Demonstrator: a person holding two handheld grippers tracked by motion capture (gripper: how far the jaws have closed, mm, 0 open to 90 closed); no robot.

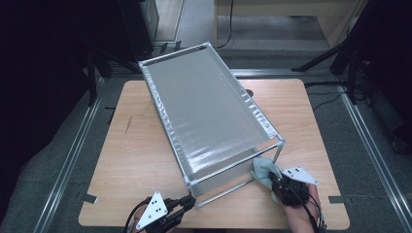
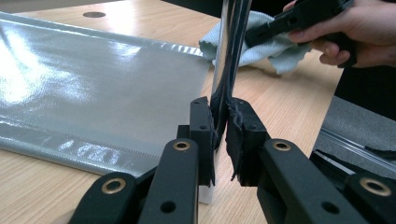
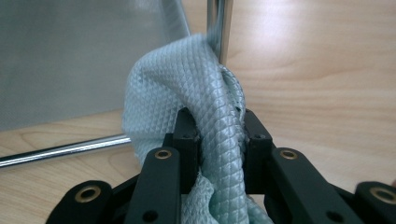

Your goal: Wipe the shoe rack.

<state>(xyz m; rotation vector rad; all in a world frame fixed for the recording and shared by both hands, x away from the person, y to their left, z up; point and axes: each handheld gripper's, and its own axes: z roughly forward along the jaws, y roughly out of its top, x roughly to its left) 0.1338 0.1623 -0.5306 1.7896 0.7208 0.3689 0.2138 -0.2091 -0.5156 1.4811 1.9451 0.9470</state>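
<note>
Clamped tight on an upright chrome post (image 2: 227, 70) at the rack's near corner: left gripper (image 2: 221, 140), pads pressed to metal, steadying the frame from six o'clock on the wooden table (image 1: 121, 160). Pinched on a bunched pale-green cloth (image 3: 205, 107): right gripper (image 3: 219, 140), jaws partly apart around the thick fold, wad pushed against the neighbouring post (image 3: 219, 28) at roughly five o'clock on the tabletop. Set diagonally across the table, long axis running from eleven o'clock down to five: metal rack (image 1: 163, 109) with its glossy grey sheet (image 1: 204, 111). Closest to the cloth's post: right hand (image 1: 299, 199), touching at twelve o'clock from its jaws; a wipe along the upright judged the likely next stroke, with the post's vertical run setting the direction.
</note>
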